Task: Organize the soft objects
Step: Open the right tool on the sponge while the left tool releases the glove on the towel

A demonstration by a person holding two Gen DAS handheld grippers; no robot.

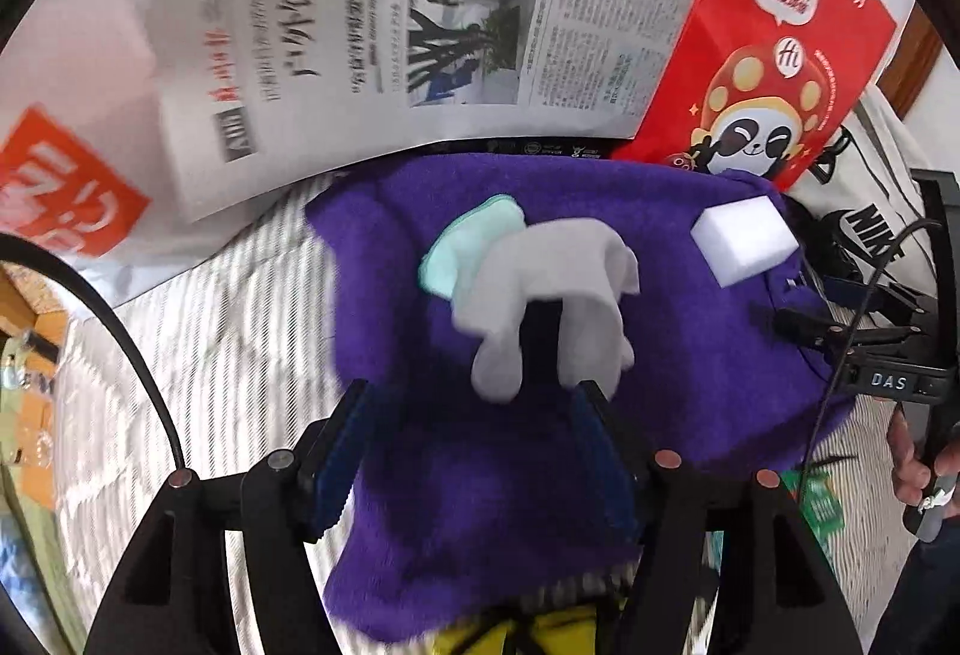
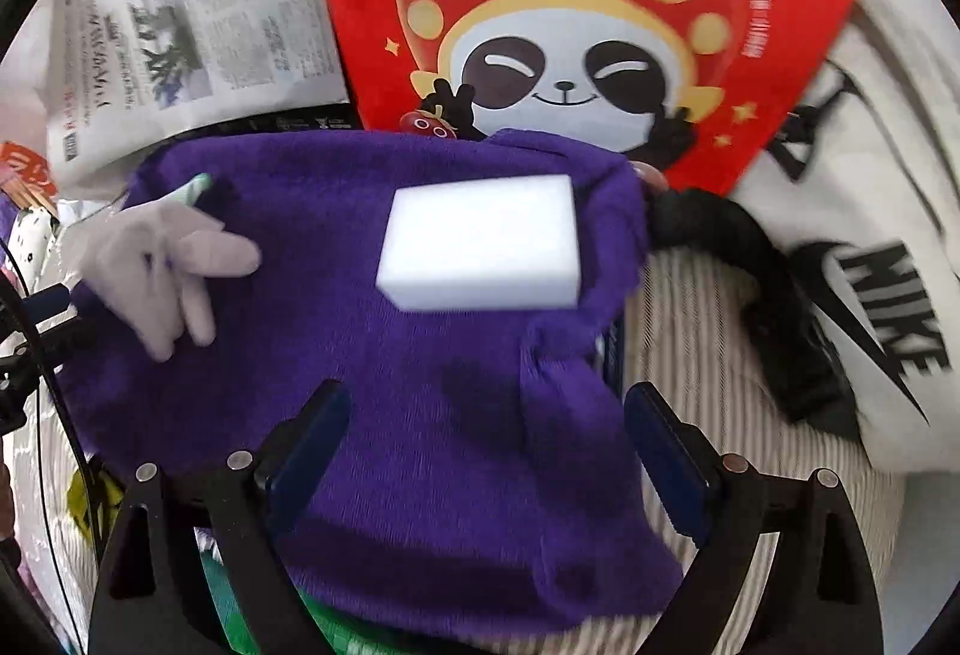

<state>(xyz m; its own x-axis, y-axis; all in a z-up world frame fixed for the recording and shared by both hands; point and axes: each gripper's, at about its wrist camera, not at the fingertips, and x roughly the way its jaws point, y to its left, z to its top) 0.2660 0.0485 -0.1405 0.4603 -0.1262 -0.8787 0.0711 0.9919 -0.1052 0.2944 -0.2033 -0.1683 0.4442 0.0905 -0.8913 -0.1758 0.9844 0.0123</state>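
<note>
Two grippers spread over a purple towel [image 2: 384, 415].
Left gripper [image 1: 474, 451] and right gripper [image 2: 486, 451] grip nothing; sponge [image 2: 480, 241] near the towel's far right corner, glove [image 1: 552, 295] mid-towel.

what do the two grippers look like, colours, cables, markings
Both are black two-finger frames with dark blue pads and round copper-coloured rivets at the joints. The left gripper has a thin black cable looping beside it. Seen from the left wrist, the right gripper bears a white "DAS" label and its own black cable.
</note>
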